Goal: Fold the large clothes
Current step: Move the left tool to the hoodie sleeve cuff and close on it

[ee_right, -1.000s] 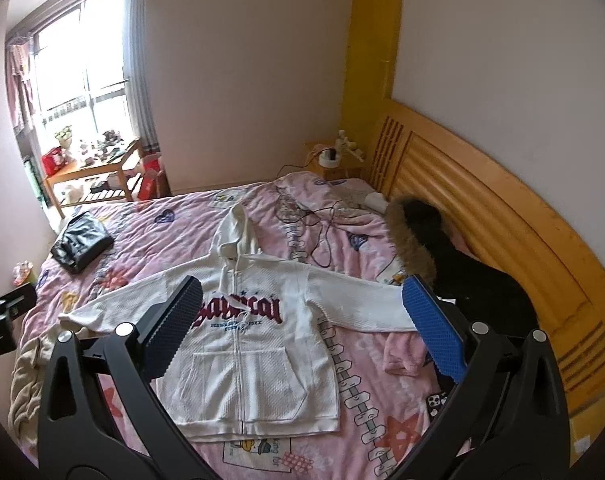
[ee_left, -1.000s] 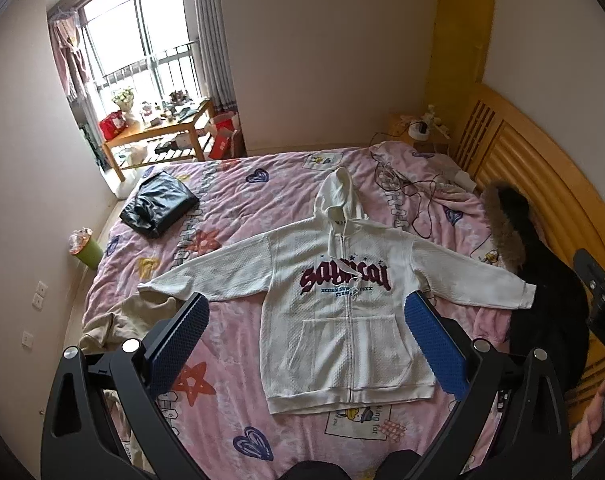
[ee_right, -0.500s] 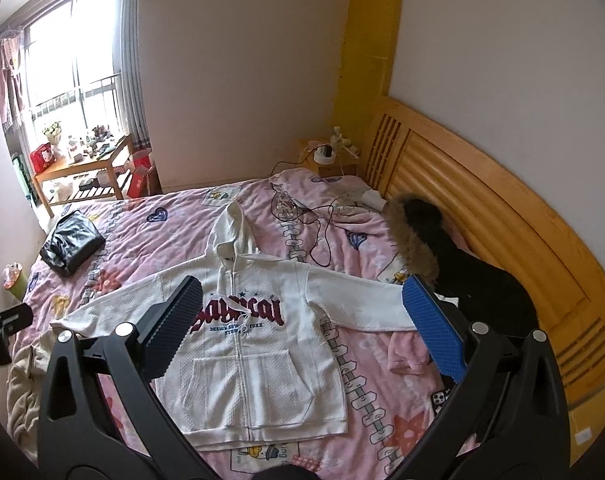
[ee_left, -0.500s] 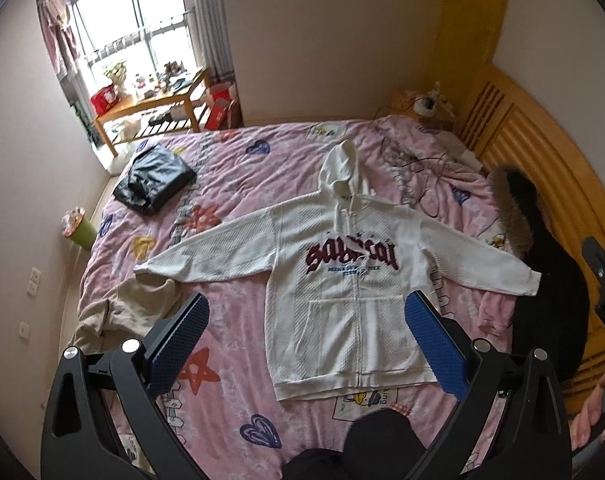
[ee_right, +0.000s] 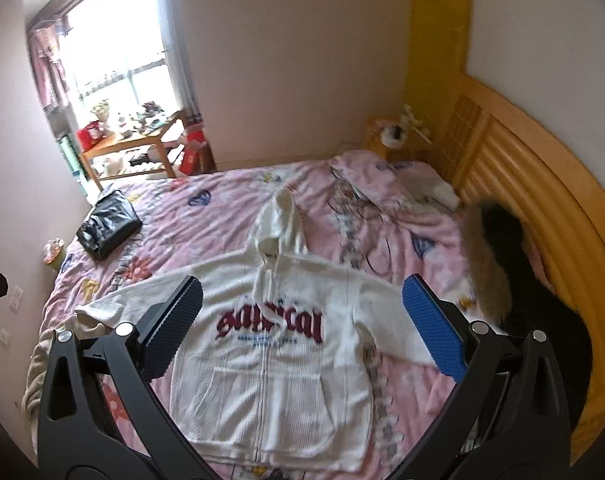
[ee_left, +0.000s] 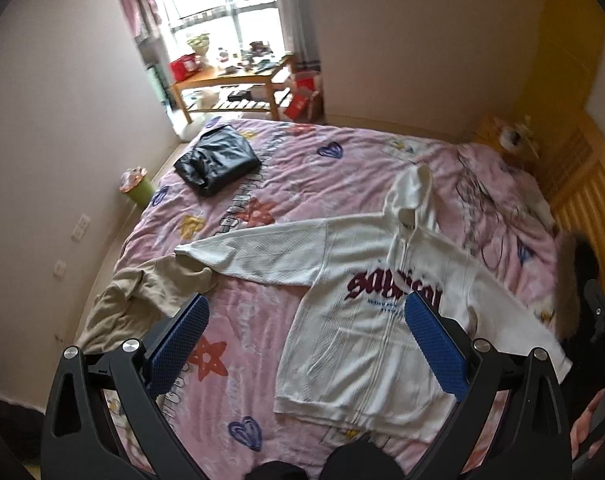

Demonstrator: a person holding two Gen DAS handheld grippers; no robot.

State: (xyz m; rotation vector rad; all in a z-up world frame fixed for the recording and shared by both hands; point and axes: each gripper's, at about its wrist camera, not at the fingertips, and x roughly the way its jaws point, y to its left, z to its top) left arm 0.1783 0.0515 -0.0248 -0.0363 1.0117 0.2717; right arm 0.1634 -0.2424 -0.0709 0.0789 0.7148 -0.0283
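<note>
Left wrist view: white zip hoodie (ee_left: 366, 320) spread face-up on the pink bedspread (ee_left: 302, 168), ahead of and below the left gripper (ee_left: 306, 344), body lying toward its right pad, one sleeve reaching across to the far left, its cuff touching a beige garment (ee_left: 142, 300) heaped past the left pad. Right wrist view: same hoodie (ee_right: 278, 344) centred between the pads of the right gripper (ee_right: 302, 332), hood pointing away, hem nearest, the other sleeve running under the right pad toward a black fur-trimmed coat (ee_right: 522, 280). Handling, by judgement: soft, limp knit, moderately heavy for its bulk, not slippery or fragile; will sag and drag if lifted at one point. Best holds: sleeve cuffs or shoulder seams, pinched through both layers. Pose: both grippers hover well above the bed, angled downward, pads wide apart, nothing held
</note>
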